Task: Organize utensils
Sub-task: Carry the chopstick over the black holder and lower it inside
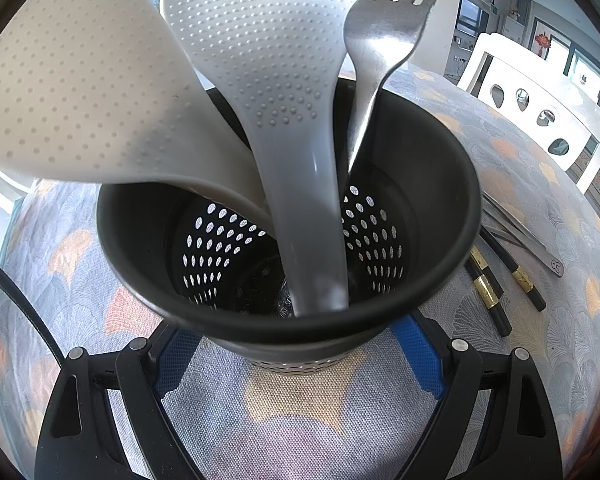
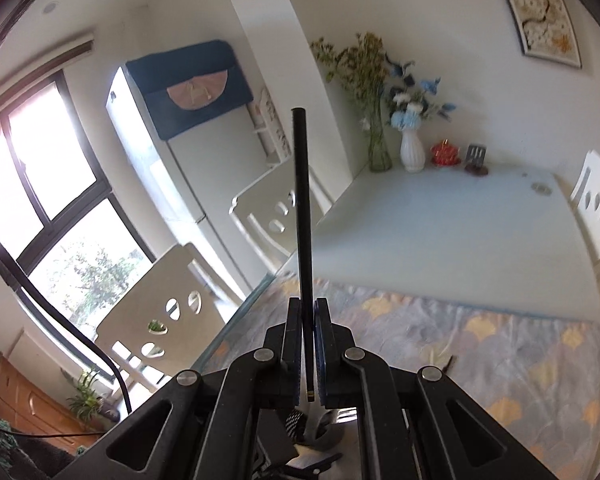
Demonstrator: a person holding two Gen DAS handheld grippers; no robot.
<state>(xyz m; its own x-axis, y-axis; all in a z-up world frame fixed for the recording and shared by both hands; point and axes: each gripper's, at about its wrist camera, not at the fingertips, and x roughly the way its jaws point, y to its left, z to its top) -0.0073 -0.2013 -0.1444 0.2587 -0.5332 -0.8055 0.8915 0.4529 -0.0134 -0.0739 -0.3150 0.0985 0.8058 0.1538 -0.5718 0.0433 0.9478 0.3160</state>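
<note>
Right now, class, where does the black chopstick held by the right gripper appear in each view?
Left wrist: not in it.
Right wrist: centre, black chopstick upright between the right gripper fingers.
Shared landmark: fan-patterned tablecloth, along the bottom in both.

We see a matt black utensil holder (image 1: 428, 184) with a shiny metal mesh base. 2 bumpy grey plastic rice paddles (image 1: 260, 60) and a brushed metal fork (image 1: 384, 36) look dull. The tablecloth (image 1: 300, 400) is woven cloth. The black chopstick (image 2: 302, 200) looks smooth.
</note>
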